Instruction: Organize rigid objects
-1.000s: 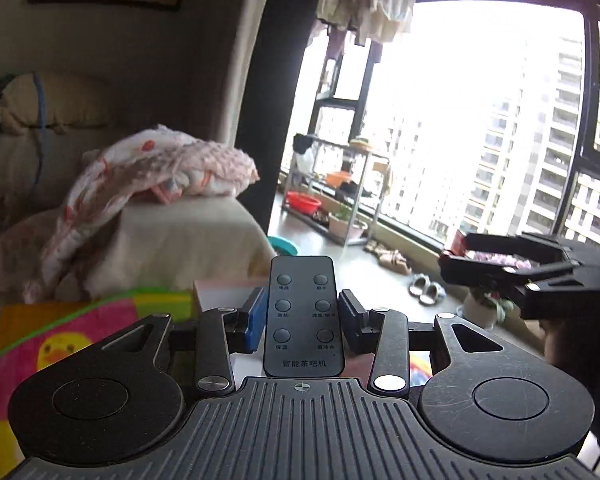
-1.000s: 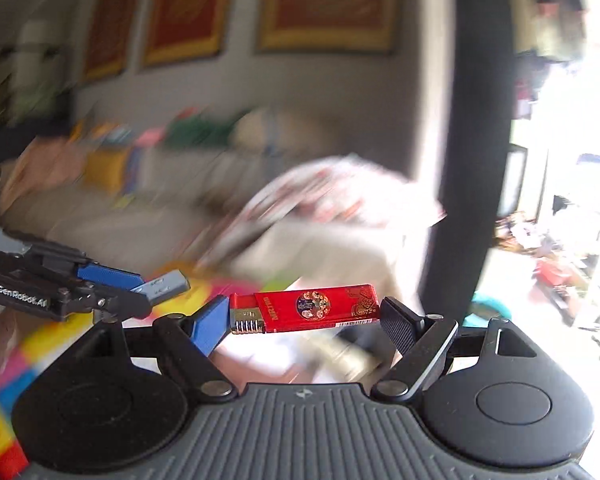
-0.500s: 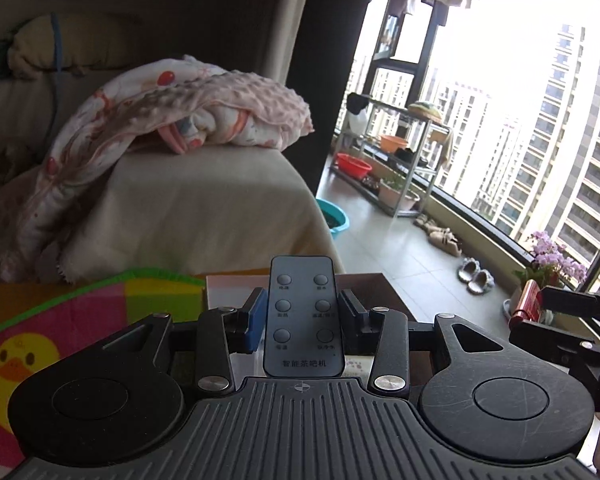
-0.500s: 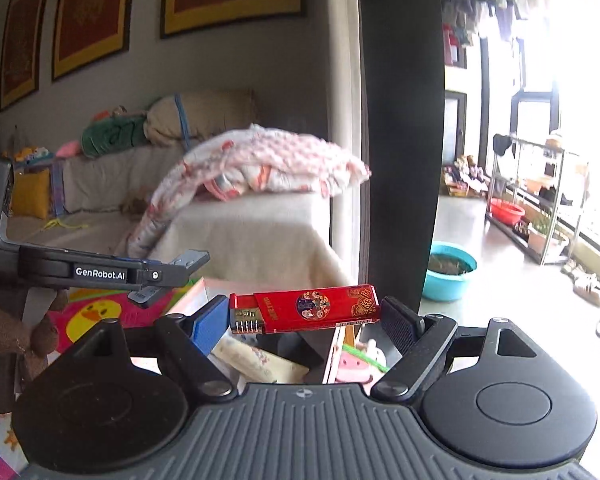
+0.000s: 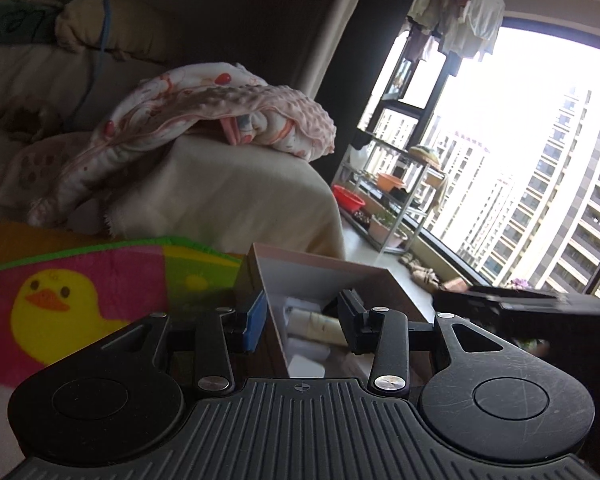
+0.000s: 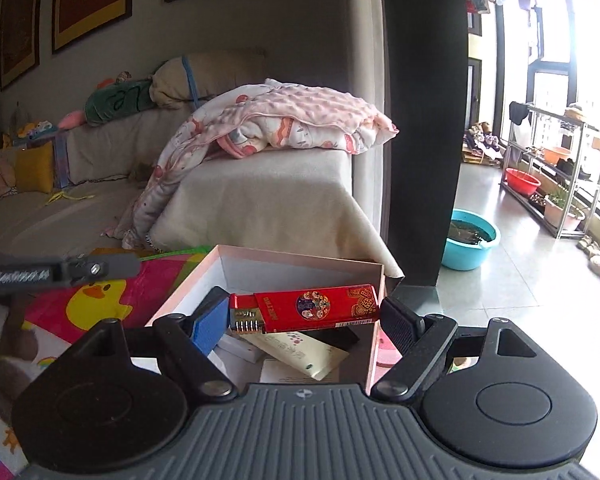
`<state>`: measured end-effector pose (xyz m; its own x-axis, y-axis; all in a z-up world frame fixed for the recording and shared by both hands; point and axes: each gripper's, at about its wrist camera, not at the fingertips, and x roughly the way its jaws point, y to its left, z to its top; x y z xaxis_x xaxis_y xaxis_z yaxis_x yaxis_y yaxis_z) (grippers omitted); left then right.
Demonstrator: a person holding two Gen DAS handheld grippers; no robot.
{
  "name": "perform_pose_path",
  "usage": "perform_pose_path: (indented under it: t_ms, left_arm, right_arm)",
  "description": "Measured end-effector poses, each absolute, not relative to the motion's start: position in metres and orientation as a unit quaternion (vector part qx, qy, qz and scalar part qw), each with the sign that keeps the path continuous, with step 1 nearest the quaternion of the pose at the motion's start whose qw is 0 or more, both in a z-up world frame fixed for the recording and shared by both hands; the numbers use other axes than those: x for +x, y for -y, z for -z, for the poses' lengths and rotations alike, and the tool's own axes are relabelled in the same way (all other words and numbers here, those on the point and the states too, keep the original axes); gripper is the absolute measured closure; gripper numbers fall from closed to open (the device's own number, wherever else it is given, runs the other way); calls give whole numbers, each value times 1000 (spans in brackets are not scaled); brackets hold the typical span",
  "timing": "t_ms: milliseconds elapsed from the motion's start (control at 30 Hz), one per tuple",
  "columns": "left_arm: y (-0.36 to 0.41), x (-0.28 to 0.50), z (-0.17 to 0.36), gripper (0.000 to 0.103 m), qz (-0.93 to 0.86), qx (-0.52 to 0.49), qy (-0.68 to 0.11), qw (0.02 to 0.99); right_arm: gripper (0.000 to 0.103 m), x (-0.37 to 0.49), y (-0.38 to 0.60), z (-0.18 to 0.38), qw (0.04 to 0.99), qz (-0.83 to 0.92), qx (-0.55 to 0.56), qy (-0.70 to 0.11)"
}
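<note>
Left gripper [image 5: 302, 322] hangs over the near left wall of the pink box [image 5: 324, 262], jaws wide apart with nothing between them; blue pad [image 5: 255, 322] on the left side sits outside the box wall, black pad on the right sits over the inside. Right gripper [image 6: 304, 318] has its jaws closed in on a red lighter [image 6: 308, 307], gripped end to end and lying sideways, metal head toward the left blue pad, held above the open box [image 6: 300, 258]. Inside the box: a cream tube [image 6: 300, 354] lying diagonally, a black flat item [image 6: 338, 338] under the lighter, partly hidden so cannot tell what it is, and white pieces [image 6: 240, 348] on the near left. In the left wrist view the same tube [image 5: 318, 324] and white pieces show between the jaws. Box stands on a colourful mat with a yellow duck [image 5: 50, 308], at the mat's right edge. Far behind: beige sofa [image 6: 260, 196] with a pink dotted blanket [image 6: 284, 120] piled on its arm. Right and far, a teal basin [image 6: 472, 238] on the floor and a red basin [image 6: 522, 181] by the metal rack. Left gripper's blurred finger tip enters the right wrist view at left [image 6: 60, 272].
</note>
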<state>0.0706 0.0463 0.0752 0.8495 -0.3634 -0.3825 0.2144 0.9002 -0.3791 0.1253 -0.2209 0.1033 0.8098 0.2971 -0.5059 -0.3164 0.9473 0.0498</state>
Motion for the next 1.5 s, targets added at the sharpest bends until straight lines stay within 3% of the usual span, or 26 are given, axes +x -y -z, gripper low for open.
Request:
perform_pose_path:
  t_ms: [367, 567, 867, 967, 1233, 1267, 1367, 1500]
  left_arm:
    - [-56, -1, -29, 60, 169, -129, -291, 933]
    - [-58, -12, -14, 60, 164, -150, -305, 926]
    - [-37, -17, -16, 60, 150, -102, -310, 933]
    - [-31, -17, -18, 60, 157, -95, -311, 933]
    - [-29, -13, -28, 60, 144, -103, -298, 938]
    - [-31, -13, -29, 60, 136, -102, -295, 940]
    - [-36, -15, -29, 60, 119, -92, -295, 944]
    - [-45, -19, -27, 60, 118, -101, -299, 942]
  right_arm:
    - [15, 157, 174, -109, 947, -167, 8, -275]
    - [15, 94, 186, -95, 951, -163, -73, -253]
    - [15, 10, 208, -37, 905, -243, -65, -342]
    - [15, -11, 196, -19, 901, -254, -105, -335]
    - [15, -1, 180, -20, 906, -270, -109, -308]
    - [18, 8, 177, -21, 904, -270, -109, -314]
    - [47, 38, 164, -21, 898, -263, -109, -335]
    - [58, 67, 147, -17, 892, -264, -117, -348]
